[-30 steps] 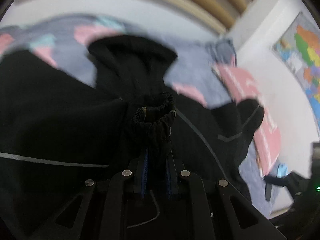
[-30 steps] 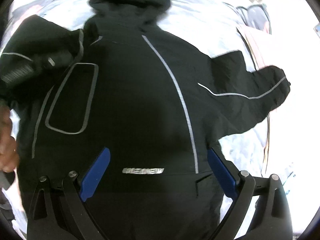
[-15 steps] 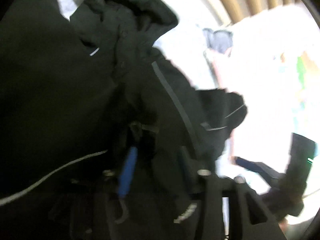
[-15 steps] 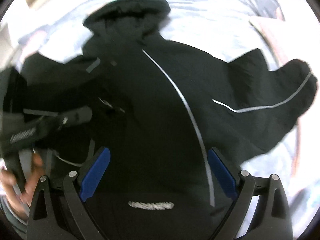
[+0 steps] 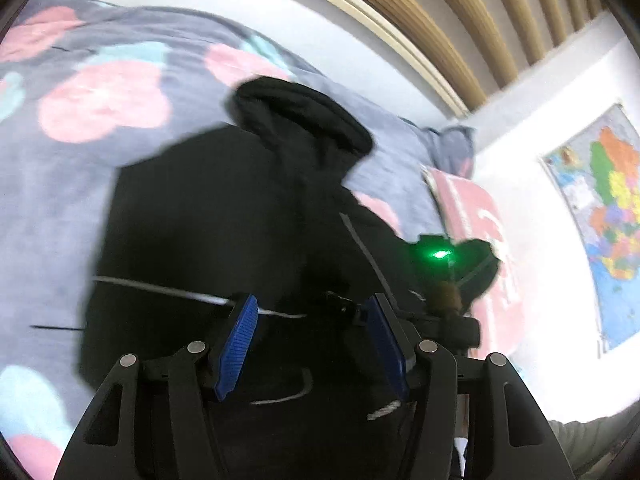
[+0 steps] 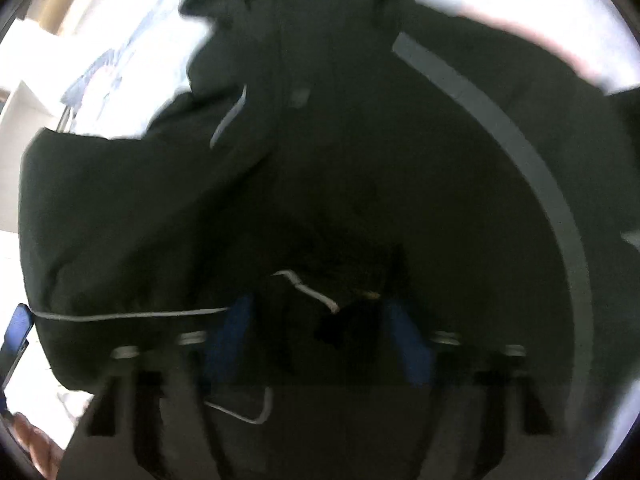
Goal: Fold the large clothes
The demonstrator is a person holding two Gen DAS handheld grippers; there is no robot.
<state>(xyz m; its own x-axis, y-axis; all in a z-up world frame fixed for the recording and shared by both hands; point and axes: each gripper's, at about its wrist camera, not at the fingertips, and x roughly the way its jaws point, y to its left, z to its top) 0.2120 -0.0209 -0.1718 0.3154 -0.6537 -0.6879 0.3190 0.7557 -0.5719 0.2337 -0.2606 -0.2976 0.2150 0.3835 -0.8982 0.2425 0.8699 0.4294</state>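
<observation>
A large black hooded jacket (image 5: pixel 224 216) with thin grey stripes lies on a bed, hood (image 5: pixel 300 116) at the far end. Its left sleeve is folded across the body. My left gripper (image 5: pixel 310 332) is open and empty just above the folded part. In the right wrist view the jacket (image 6: pixel 360 168) fills the blurred frame. My right gripper (image 6: pixel 320 328) is low over the folded sleeve end, its jaws partly apart with black fabric between the blue pads (image 6: pixel 230 336); whether they grip it is unclear. The right gripper's body, with a green light (image 5: pixel 438 255), shows in the left wrist view.
The bedspread (image 5: pixel 100 96) is grey-blue with pink and teal hearts. A pink pillow (image 5: pixel 476 220) lies at the bed's right side by a white wall with a coloured map (image 5: pixel 600 216). A slatted wooden headboard (image 5: pixel 460 20) is behind the bed.
My left gripper has let go of the sleeve cuff and opened; the sleeve now lies folded across the jacket. My right gripper has dropped close onto the jacket and its jaws have narrowed.
</observation>
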